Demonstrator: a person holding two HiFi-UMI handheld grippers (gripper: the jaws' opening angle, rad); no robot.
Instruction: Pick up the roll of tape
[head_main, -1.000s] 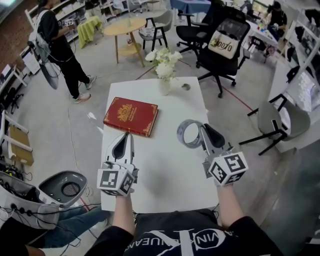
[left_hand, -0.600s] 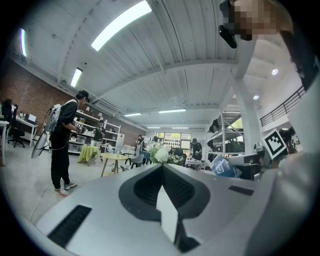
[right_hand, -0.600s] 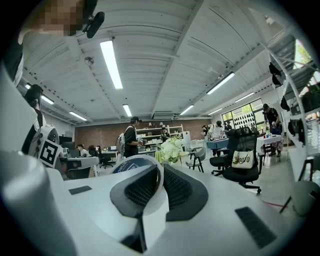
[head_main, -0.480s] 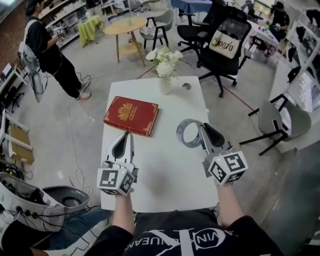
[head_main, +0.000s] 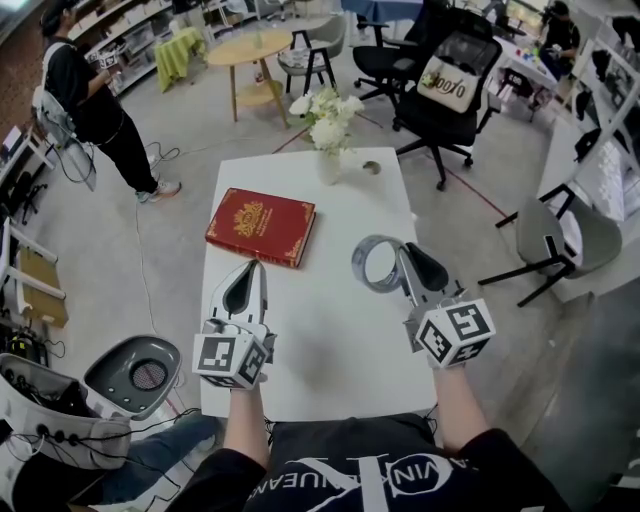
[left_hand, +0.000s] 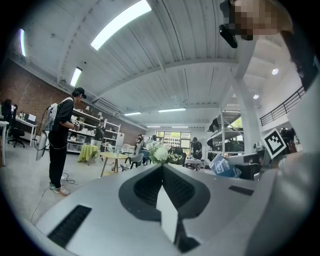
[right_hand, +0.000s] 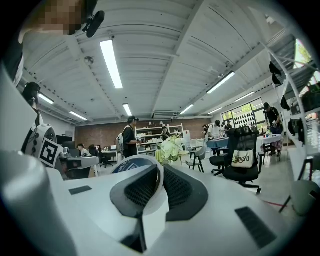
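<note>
A grey roll of tape (head_main: 377, 264) hangs above the right side of the white table (head_main: 330, 350), and my right gripper (head_main: 400, 258) is shut on its band. In the right gripper view the roll's white band (right_hand: 152, 187) is pinched between the two jaws, with its printed core (right_hand: 131, 164) rising behind the left jaw. My left gripper (head_main: 251, 282) floats above the table's left half, jaws shut with nothing between them. In the left gripper view its jaws (left_hand: 162, 186) meet in one line.
A red book (head_main: 261, 225) lies on the table's far left. A vase of white flowers (head_main: 327, 125) stands at the far edge, with a small round object (head_main: 371, 167) beside it. Black office chairs (head_main: 440, 85) stand beyond. A person (head_main: 85, 95) stands far left.
Both grippers and the held tape stay nearly still, the right one edging slightly up. The person at far left has stepped further left.
</note>
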